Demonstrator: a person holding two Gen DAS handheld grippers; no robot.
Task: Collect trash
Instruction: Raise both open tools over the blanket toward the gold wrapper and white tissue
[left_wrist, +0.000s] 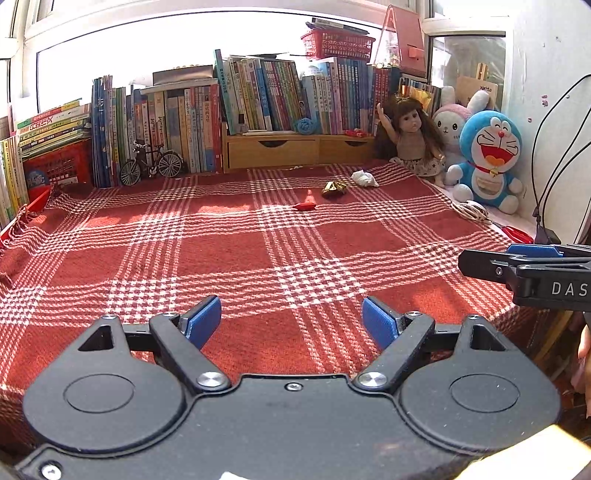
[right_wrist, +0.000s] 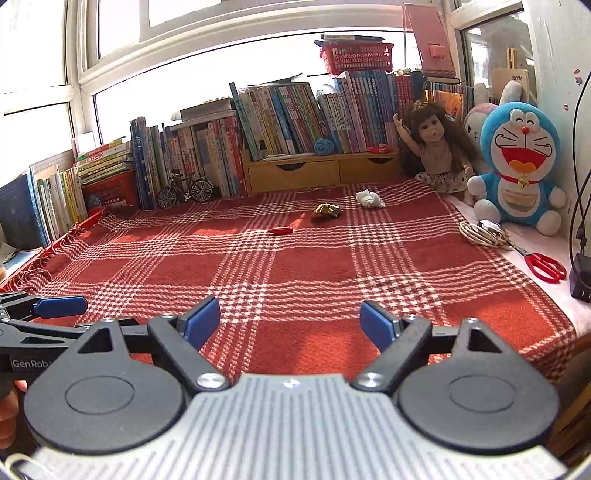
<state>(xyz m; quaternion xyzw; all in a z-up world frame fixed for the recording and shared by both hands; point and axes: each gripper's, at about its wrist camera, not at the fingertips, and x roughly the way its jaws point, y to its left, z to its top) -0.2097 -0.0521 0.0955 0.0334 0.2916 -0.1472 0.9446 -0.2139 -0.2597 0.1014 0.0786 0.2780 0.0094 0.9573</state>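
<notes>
Surface: red plaid blanket (right_wrist: 295, 273) covers the table; it carries the litter, and toys and books line its far edge.
Book row: books (right_wrist: 229, 147) stand upright at 12 o'clock against the window, stored, not trash by my reading.
Plush toy: blue cat plush (right_wrist: 517, 166) sits at 2 o'clock beside the doll (right_wrist: 436, 147), propped against the wall.
Scissors: red scissors (right_wrist: 545, 266) lie at 3 o'clock, off the blanket.
Trash, white: crumpled tissue (right_wrist: 369, 199) at 1 o'clock, far side, near the doll.
Trash, gold: crumpled gold wrapper (right_wrist: 325, 211) at 12 o'clock, just left of the tissue.
Trash, red: small red wrapper (right_wrist: 280, 230) at 12 o'clock, nearest of the three.
Right claw (right_wrist: 290, 323): spread, nothing between the pads, tilted down over the near blanket edge.
Left claw (left_wrist: 291, 321): spread, empty, same downward tilt, alongside.
Judgement: all three pieces uncollected; both claws well short of them.
</notes>
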